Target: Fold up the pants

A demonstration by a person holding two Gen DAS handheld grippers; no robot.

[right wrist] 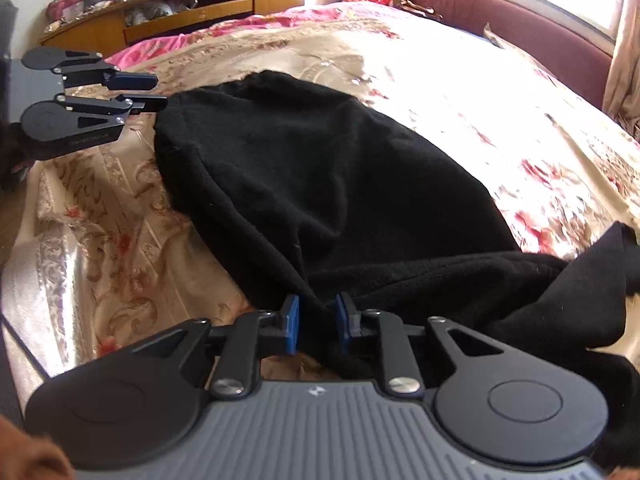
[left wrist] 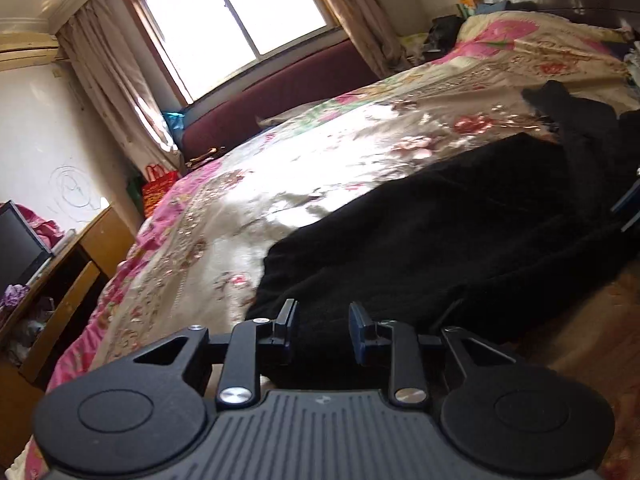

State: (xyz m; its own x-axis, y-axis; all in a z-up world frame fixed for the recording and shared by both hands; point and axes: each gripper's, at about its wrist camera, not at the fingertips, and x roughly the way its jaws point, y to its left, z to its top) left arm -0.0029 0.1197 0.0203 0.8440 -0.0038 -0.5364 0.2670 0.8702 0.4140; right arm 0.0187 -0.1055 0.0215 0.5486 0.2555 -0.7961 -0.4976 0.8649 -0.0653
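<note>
Left wrist view: A bed with a floral satin cover fills the middle. Behind it stand a window with beige curtains and a maroon bench. A wooden desk with a dark monitor stands at the left; a red bag sits at the bed corner. Nothing blocks the path ahead of the fingers. The pants are black, soft and fuzzy, lying in a broad flat mass on the cover, with a loose end trailing toward the upper right. The left gripper hangs above the near edge of the pants. Its jaws stand partly open, with a clear gap and only the cloth lying beneath; it holds nothing.

Right wrist view: The same desk lies at the top left, the bench at the top right. The left gripper shows at the left, just beside the far left corner of the pants, jaws parted and clear of the cloth. The pants form a rounded, doubled-over slab on the cover, with a bunched part spreading right. The right gripper sits at the near edge. A narrow ridge of black cloth rises between its blue pads. The jaws stand slightly apart; whether the pads still press on the cloth cannot be told.
</note>
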